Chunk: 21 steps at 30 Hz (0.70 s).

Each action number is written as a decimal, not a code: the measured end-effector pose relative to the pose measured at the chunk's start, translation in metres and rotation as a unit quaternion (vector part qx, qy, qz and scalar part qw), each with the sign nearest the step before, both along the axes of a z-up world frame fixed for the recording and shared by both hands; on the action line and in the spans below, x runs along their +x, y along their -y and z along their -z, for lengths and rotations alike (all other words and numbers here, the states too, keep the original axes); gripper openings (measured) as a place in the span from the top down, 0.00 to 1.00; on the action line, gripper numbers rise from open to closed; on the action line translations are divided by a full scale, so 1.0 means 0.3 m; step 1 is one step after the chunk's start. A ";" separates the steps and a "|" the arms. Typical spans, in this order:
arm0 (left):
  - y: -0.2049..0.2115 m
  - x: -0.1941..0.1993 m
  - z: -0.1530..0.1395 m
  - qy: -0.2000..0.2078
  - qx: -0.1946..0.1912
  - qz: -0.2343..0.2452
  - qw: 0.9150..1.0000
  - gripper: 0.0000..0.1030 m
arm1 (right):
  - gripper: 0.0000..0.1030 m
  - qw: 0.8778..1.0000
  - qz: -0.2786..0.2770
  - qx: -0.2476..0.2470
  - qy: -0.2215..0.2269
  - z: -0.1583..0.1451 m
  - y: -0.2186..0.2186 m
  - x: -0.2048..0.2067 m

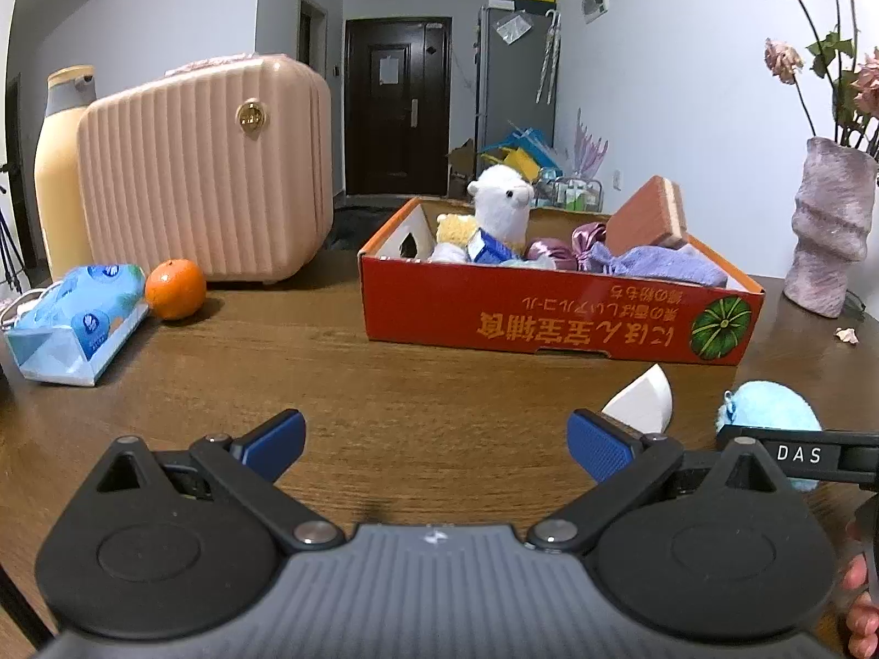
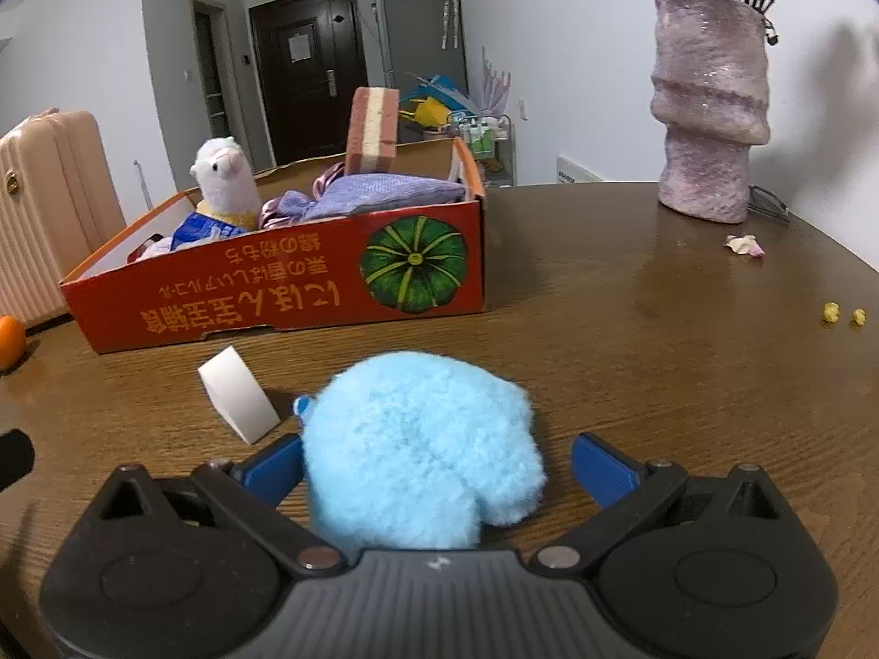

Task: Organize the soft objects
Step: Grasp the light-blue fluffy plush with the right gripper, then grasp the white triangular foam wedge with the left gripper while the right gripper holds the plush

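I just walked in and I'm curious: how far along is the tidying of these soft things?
Mostly done, it seems. The red box already holds a toy alpaca, a purple cloth and a sponge. In hand: the right gripper sits open around a blue fluffy toy on the table, not yet squeezing it. Left: boxing that toy. The left gripper is open and empty.

one box point(image 1: 555, 318), perhaps two plush toys point(image 2: 423, 445), one orange point(image 1: 176, 288)

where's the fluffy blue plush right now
The blue plush lies on the wooden table between the open right tongs, in front of the red cardboard box, with a white wedge sponge just to its left.
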<state>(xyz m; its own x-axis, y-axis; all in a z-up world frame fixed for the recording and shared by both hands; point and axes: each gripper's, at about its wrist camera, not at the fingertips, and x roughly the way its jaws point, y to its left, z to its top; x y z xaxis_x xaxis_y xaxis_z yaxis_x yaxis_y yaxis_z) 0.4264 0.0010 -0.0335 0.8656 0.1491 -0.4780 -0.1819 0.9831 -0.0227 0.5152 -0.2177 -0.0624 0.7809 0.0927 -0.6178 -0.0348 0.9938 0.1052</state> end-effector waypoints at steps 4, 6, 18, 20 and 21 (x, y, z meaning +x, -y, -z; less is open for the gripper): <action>-0.015 0.012 0.006 -0.011 -0.012 -0.004 1.000 0.00 | 0.18 1.000 -0.011 -0.008 0.002 -0.005 -0.013 -0.001; -0.023 0.014 0.008 -0.015 -0.019 -0.006 1.000 0.00 | 0.26 1.000 -0.020 -0.013 0.005 -0.008 -0.022 -0.007; -0.050 0.031 0.015 -0.027 -0.039 -0.020 0.999 0.00 | 0.30 0.999 -0.029 -0.011 0.026 -0.025 -0.015 -0.041; -0.051 0.038 0.015 -0.027 -0.041 -0.022 0.999 0.00 | 0.30 0.999 -0.027 -0.007 0.042 -0.040 -0.005 -0.052; -0.050 0.042 0.016 -0.027 -0.041 -0.024 0.998 0.00 | 0.30 0.998 -0.027 -0.009 0.051 -0.047 0.000 -0.058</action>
